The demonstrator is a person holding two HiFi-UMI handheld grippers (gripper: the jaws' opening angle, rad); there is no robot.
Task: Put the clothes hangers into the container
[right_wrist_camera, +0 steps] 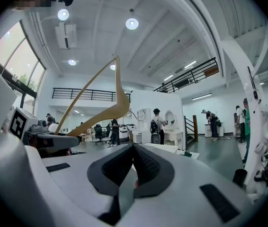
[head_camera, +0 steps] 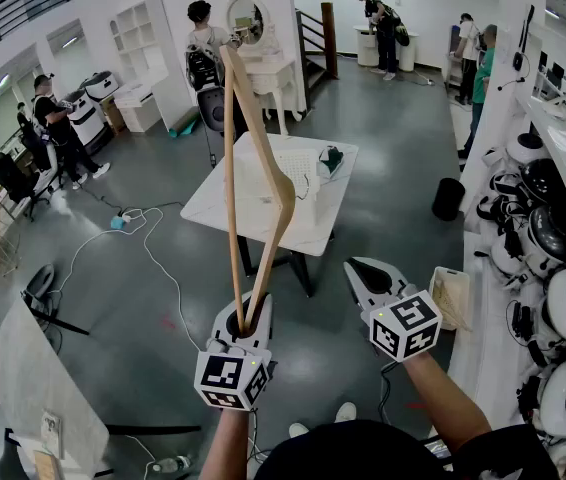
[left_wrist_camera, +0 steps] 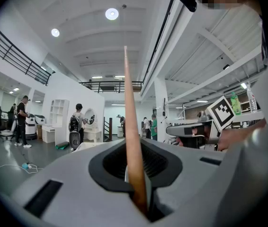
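At lower centre, the left arm reached forward, the left gripper (head_camera: 246,320) clamped on the wooden hanger (head_camera: 231,168), which stood upright toward the frame's top. At lower right, the right gripper (head_camera: 363,273) pointed forward, jaws together and empty. A white table (head_camera: 313,230) stood beyond.

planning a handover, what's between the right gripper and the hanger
Nothing solid: in the head view only open air, with grey floor below, separates the right gripper from the wooden hanger clamped in the left gripper.
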